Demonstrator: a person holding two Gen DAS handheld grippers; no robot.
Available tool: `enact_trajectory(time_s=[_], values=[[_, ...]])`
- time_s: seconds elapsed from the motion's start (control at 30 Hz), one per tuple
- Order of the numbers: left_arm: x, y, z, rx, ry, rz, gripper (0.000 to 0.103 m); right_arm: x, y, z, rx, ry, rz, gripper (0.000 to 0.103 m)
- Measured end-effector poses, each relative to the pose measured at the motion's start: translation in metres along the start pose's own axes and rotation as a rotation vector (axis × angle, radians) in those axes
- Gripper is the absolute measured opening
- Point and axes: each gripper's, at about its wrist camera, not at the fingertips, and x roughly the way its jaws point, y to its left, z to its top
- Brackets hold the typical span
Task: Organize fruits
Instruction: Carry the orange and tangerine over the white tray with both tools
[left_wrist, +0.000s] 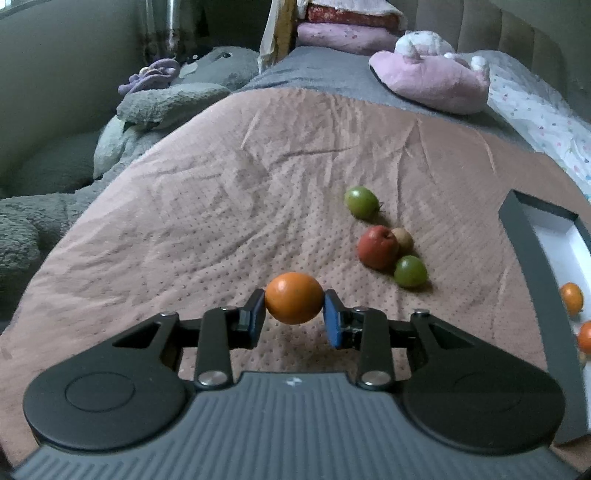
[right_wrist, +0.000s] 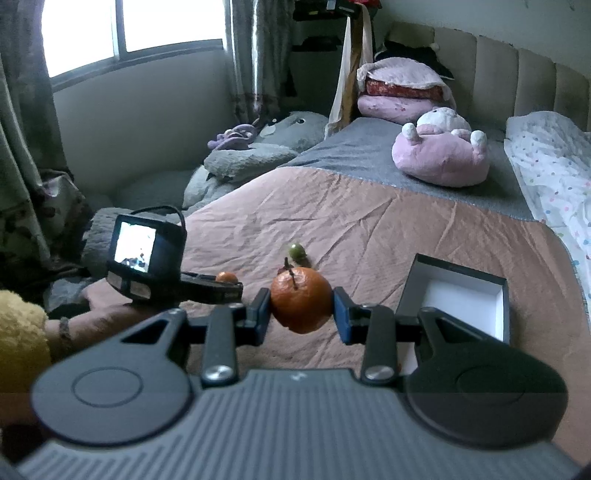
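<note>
Holding an orange (left_wrist: 293, 298) in the left gripper (left_wrist: 294, 314): left wrist view shows both blue pads pressed on its sides, across the widest part, fruit clear of the pink blanket (left_wrist: 229, 177). Loose fruit ahead and to the right on the blanket: green fruit (left_wrist: 361, 202), red apple (left_wrist: 377, 247) touching a small tan fruit (left_wrist: 402, 238), second green fruit (left_wrist: 410, 271) just beside the apple. Box (left_wrist: 517, 236) at right edge, dark wall, white inside; two oranges (left_wrist: 571, 298) already in it.

Right wrist view: right gripper (right_wrist: 301, 312) clamped on a mandarin (right_wrist: 301, 304), stem up, pads on opposite sides at mid-height. Left gripper (right_wrist: 207, 288) seen at left with its orange (right_wrist: 226, 277) just showing above it; a hand (right_wrist: 107, 314) carries it. Box (right_wrist: 458, 295) lies right of the mandarin, open, the visible part of its floor bare. One green fruit (right_wrist: 297, 251) beyond on the blanket.

Handling, judged: citrus is light, skin slightly yielding, rounded, so it could roll out if pinched off-centre. Grip across the equator looks right; hard squeezing risks bruising. The mandarin's peel looks looser, its stem fragile; keep pads off the stem. The blanket is soft, so released fruit may settle or roll in creases; the box floor is hard, so lower fruit in rather than drop.
</note>
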Motion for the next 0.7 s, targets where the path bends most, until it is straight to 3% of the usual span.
enact_trajectory(time_s=[0.7], values=[[-0.082,-0.042,0.019,0.049,-0.093,-0.067,0.039,-0.04,0.005,0.001,0.002,-0.067,-0.001,0.039]])
